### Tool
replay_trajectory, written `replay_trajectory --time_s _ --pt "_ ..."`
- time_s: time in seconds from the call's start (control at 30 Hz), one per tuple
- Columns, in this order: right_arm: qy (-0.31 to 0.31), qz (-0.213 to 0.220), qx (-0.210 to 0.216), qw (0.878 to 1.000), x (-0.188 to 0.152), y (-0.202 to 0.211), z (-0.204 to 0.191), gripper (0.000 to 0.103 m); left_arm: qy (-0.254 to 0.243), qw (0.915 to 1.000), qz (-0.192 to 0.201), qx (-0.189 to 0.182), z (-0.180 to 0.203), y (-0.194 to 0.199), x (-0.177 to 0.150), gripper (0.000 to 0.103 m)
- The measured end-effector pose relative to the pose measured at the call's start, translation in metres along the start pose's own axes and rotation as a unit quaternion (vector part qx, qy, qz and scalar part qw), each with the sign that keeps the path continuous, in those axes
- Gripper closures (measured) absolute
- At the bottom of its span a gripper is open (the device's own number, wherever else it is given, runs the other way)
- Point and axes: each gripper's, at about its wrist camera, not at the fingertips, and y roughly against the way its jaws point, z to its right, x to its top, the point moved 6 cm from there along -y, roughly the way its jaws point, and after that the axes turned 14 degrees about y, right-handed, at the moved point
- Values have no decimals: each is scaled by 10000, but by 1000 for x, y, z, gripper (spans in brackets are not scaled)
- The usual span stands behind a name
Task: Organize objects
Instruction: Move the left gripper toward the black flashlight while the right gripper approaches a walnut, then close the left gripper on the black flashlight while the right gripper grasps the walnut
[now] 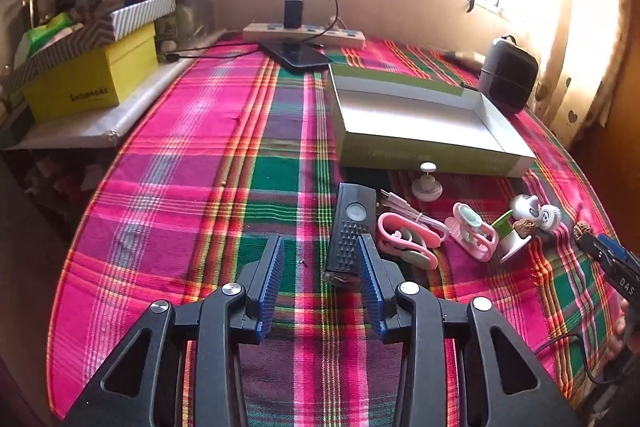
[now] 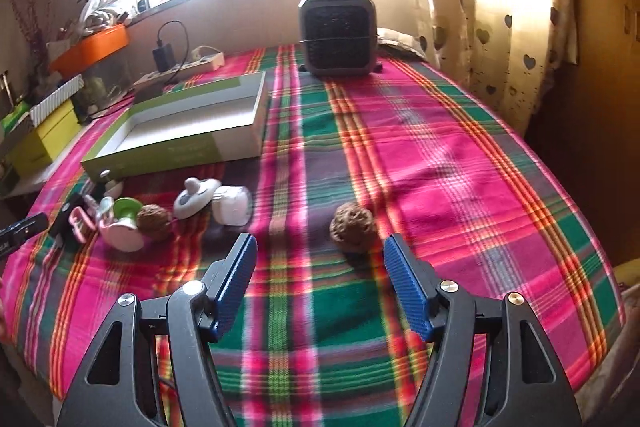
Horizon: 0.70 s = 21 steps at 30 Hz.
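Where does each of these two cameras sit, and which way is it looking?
Left wrist: rides the open left hand-held gripper, looking over the plaid cloth at a black remote; only its fingers show.
Right wrist: rides the open right hand-held gripper, facing a brown nut and the grey heater.
Shared: the shallow green box, the heater, the window.
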Motion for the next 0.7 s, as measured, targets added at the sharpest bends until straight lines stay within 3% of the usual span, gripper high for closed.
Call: replay_trajectory --time_s 0.1,0.3,0.7 --pt "47 -68 -57 9999 2 -5 7 42 -85 9999 -65 -23 2 -4 -1 68" --pt "171 -194 -48 9997 7 -15 10 43 -142 9994 -209 -222 9 -8 -2 68" --pt "211 -444 46 9988 6 -30 9 58 -352 9987 -354 -83 11 -25 -1 68"
